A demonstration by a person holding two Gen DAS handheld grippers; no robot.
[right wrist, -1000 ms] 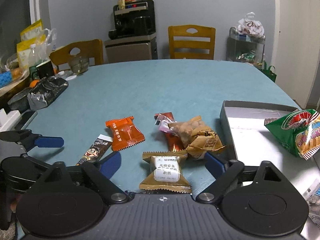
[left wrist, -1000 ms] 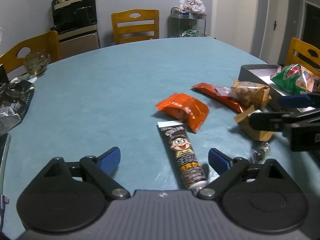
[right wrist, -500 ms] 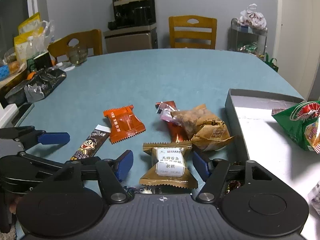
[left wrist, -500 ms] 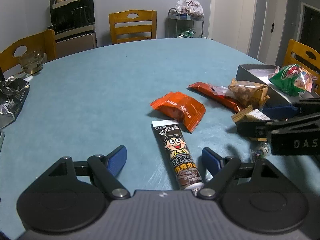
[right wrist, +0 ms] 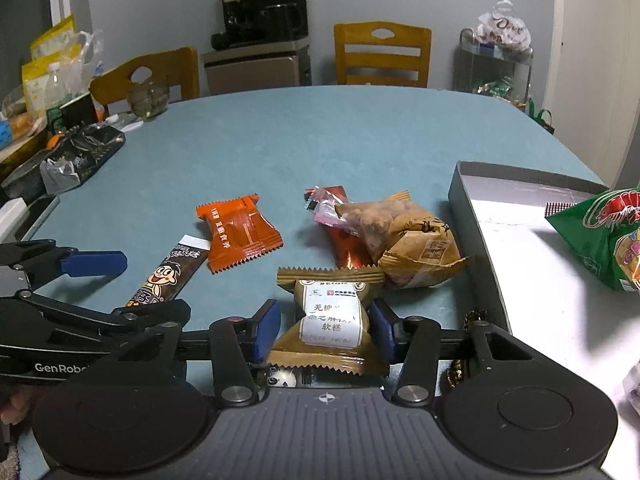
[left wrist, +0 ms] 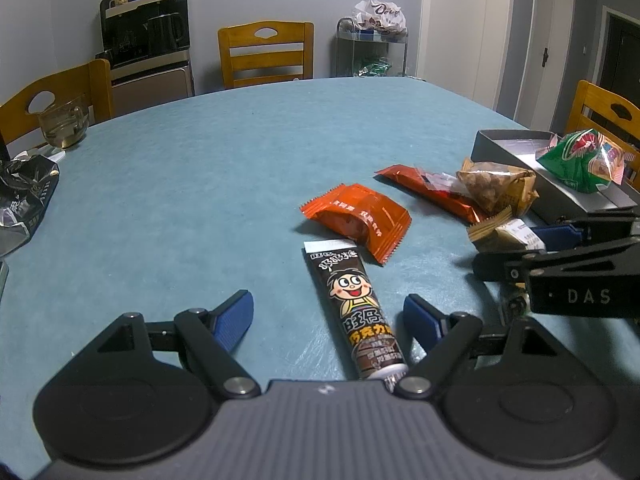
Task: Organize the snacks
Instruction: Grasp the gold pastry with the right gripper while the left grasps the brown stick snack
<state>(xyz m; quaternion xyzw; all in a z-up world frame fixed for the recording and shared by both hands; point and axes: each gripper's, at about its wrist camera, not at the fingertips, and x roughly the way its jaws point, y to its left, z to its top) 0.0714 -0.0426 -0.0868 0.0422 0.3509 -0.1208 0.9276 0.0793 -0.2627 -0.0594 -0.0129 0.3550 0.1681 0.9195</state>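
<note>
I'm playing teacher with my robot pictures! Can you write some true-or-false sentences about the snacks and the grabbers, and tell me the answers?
1. The right gripper has its pads against the brown cake packet. True.
2. The left gripper is squeezing the chocolate stick. False: its fingers are spread wide, the stick lying between them.
3. The green bag sits in the grey box. True.
4. The orange packet is in the box. False: it lies on the table.
5. The nut bag lies beside the box, outside it. True.
</note>
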